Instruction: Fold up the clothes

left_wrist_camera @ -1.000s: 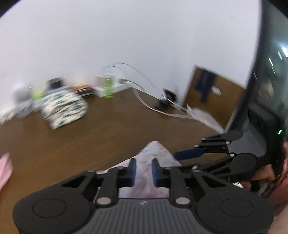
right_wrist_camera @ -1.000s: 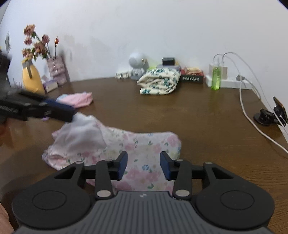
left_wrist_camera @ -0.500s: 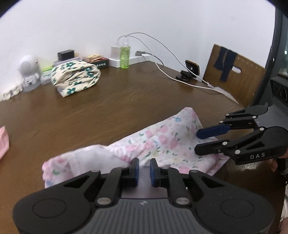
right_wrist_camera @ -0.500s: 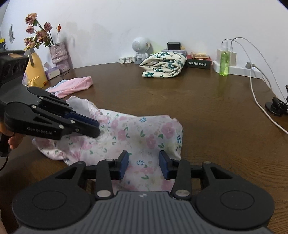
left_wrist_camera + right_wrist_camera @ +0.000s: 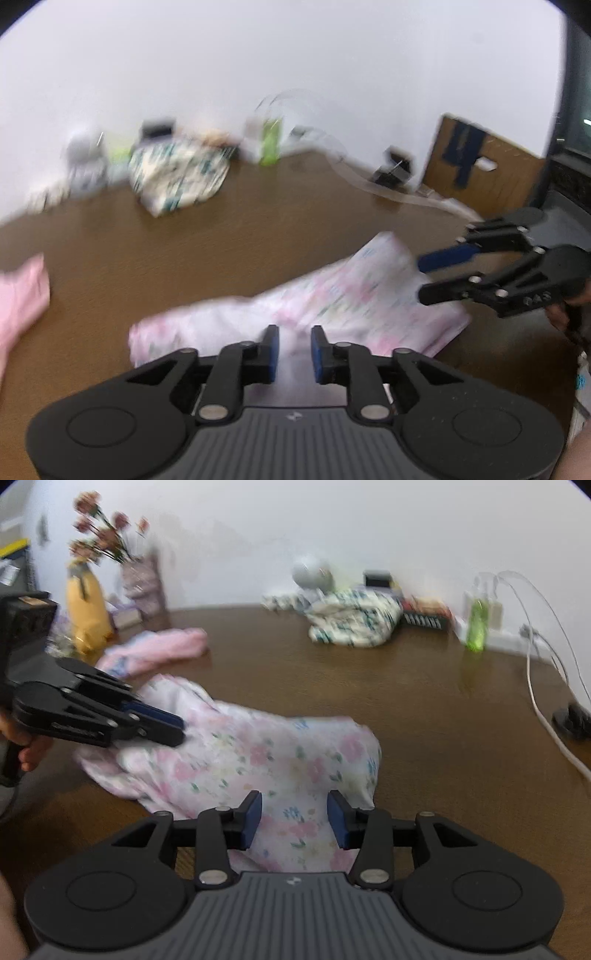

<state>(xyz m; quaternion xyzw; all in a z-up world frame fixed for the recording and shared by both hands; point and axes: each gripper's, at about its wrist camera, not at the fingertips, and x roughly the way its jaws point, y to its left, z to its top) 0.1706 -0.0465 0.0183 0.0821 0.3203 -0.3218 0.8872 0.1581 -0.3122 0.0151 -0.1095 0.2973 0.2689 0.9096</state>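
Lying crumpled mid-table (image 5: 424, 686): floral garment (image 5: 258, 760). Left gripper (image 5: 293, 350) parted narrowly over its pale end, no cloth visibly pinched; half a second ago nearly closed. Right gripper (image 5: 294, 819) spread wide above the near hem, empty. Behind: pink cloth (image 5: 162, 648), patterned bundle (image 5: 354, 618), green bottle (image 5: 475, 627).

Floral garment (image 5: 266, 760) on table (image 5: 424, 716), between both grippers; folded cloth (image 5: 354, 618) far behind
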